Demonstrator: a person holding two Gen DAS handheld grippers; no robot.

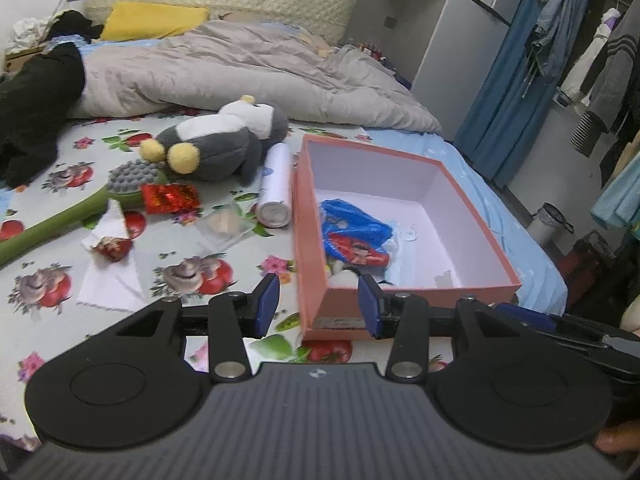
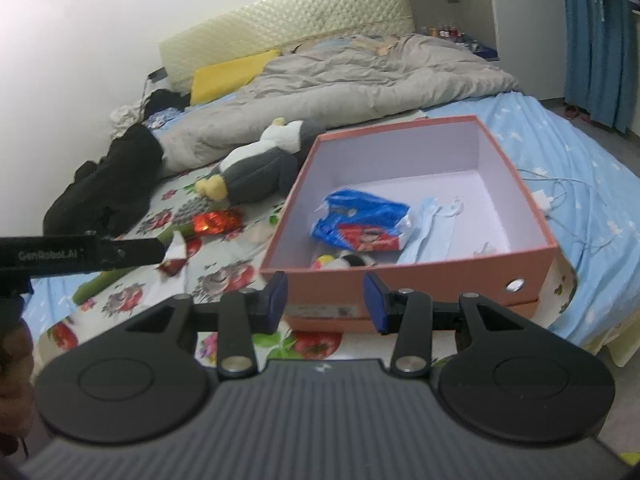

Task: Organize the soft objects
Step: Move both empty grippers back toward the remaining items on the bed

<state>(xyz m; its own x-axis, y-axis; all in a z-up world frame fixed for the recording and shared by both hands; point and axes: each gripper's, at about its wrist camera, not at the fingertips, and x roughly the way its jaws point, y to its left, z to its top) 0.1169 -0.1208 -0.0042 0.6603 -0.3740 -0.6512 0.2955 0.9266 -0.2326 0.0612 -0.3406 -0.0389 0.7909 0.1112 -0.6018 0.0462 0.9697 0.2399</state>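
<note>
Left wrist view: left tongs [image 1: 319, 305] agape, empty, near pink box [image 1: 316, 280]; right tongs [image 2: 325, 301] likewise.

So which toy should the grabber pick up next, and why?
Probably the left gripper should swing left toward the penguin plush. It lies on the bed outside the pink box, and both grippers are open and hold nothing.

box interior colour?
White inside the box, salmon-pink outside; clearest in the right wrist view.
</note>
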